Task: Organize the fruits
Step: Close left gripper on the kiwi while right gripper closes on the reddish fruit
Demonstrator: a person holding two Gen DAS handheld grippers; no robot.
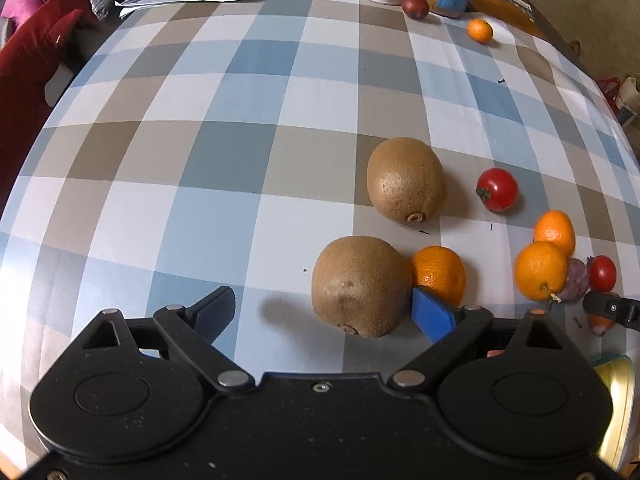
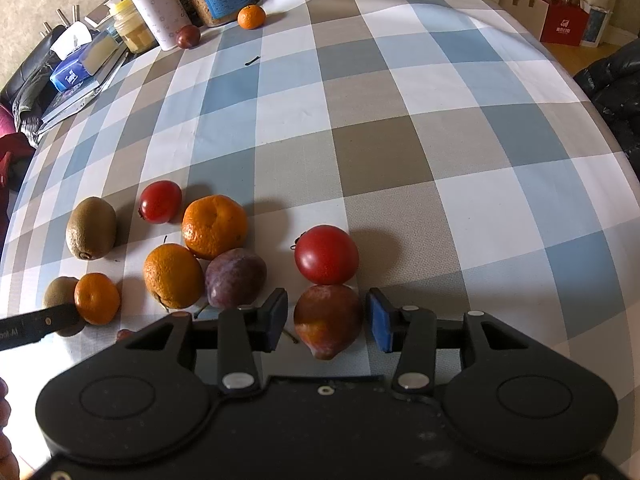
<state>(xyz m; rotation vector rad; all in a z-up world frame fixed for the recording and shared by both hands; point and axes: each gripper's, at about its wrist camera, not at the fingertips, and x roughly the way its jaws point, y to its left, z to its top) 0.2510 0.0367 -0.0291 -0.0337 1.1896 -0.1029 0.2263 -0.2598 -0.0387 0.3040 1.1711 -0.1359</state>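
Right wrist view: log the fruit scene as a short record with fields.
surface: checked tablecloth
right hand-held gripper: open, straddling a red-orange pear, pads not touching it
left hand-held gripper: open around a kiwi
near cluster: two kiwis, three oranges, a plum, two tomatoes
far edge: small orange, dark red fruit

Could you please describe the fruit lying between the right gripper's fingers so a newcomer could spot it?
On the checked tablecloth, look between the open right gripper. The reddish-orange pear-shaped fruit lies there, just below a round red tomato. Unlike its neighbours, it tapers to a point.
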